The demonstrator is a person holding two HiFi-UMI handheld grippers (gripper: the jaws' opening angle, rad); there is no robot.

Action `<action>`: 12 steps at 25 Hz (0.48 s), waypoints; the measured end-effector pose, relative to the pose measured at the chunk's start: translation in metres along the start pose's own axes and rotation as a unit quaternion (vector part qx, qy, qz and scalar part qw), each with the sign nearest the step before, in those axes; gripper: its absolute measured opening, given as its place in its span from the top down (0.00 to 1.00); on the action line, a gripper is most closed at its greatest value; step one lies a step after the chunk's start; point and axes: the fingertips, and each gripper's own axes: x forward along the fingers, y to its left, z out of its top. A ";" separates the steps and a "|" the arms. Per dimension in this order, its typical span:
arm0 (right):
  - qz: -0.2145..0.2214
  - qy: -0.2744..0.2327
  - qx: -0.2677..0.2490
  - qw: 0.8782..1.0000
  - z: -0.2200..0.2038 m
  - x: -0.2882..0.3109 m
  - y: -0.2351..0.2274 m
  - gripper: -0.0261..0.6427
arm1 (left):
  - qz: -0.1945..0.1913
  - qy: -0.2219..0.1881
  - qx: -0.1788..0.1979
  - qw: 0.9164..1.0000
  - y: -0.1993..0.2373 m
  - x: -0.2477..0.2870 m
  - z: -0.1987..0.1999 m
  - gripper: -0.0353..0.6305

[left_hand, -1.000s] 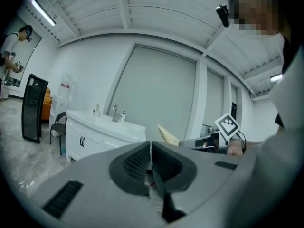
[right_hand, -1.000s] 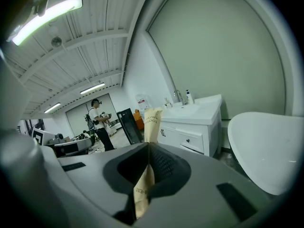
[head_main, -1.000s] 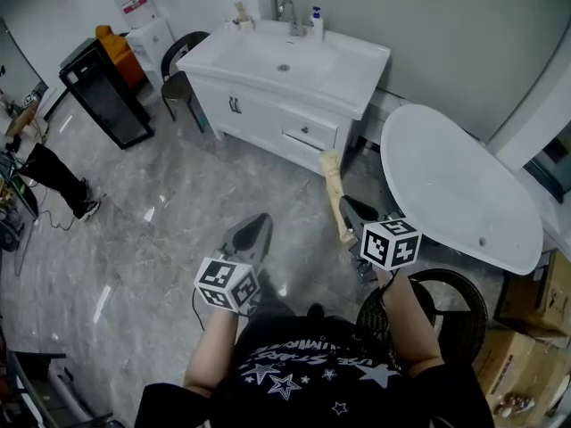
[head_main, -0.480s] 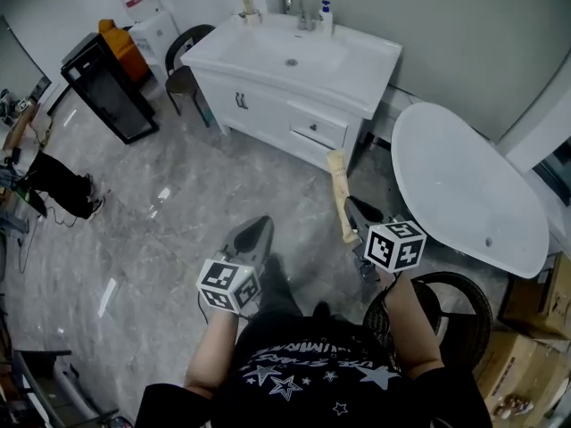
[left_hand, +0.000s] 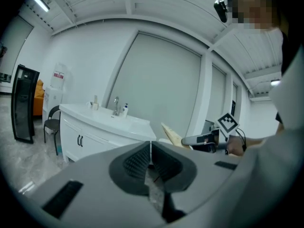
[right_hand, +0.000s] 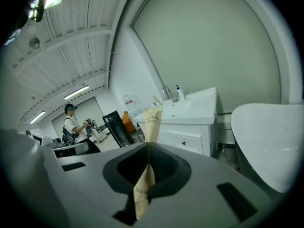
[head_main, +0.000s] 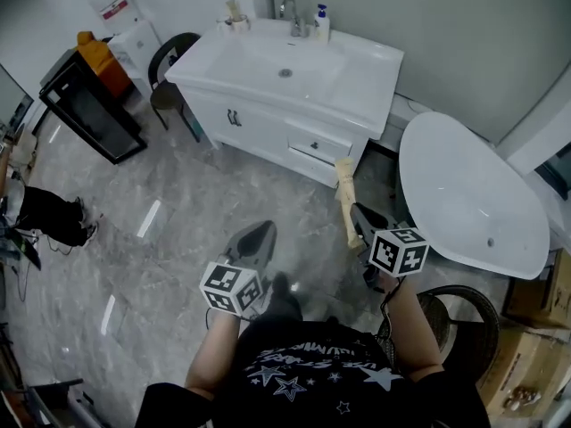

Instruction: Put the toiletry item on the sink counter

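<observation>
**Toiletry item held in right gripper, clear of the sink counter**

1. Right gripper [head_main: 357, 221]: the jaws are closed on a thin tan toothbrush packet [head_main: 346, 194]. The right gripper view shows the two pads [right_hand: 164, 161] pressed flat against the sleeve, which passes between them with its top rising above the jaws and its tail hanging below. The print on the sleeve [right_hand: 152, 120] appears to read "TOOTH BRUSH", but the letters are small.

2. Left gripper [head_main: 260, 232]: the jaws are pressed together with only a hairline seam between them. The left gripper view shows nothing caught in that seam [left_hand: 150, 145]. It hovers over the grey marble floor [head_main: 178, 203], level with the right gripper and well apart from it.

3. Sink counter [head_main: 370, 69]: the white vanity stands ahead of the person. A faucet [head_main: 288, 9] and a pump bottle [head_main: 319, 23] stand at its back edge, and a cup [head_main: 234, 18] stands at its rear left corner. The packet is in the air in front of the vanity drawers, not touching the counter.

4. Surroundings: a white bathtub [head_main: 468, 194] lies to the right of the vanity, and a dark chair [head_main: 169, 65] stands at its left.
</observation>
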 end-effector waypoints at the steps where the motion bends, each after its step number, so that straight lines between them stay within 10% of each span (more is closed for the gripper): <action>1: -0.003 0.001 0.001 1.000 0.004 0.009 -0.001 0.93 | -0.002 0.001 -0.004 1.000 0.009 0.006 0.003 0.92; 12: -0.055 -0.009 0.020 0.998 0.043 0.066 -0.013 0.93 | -0.051 0.010 -0.009 0.999 0.074 0.060 0.031 0.92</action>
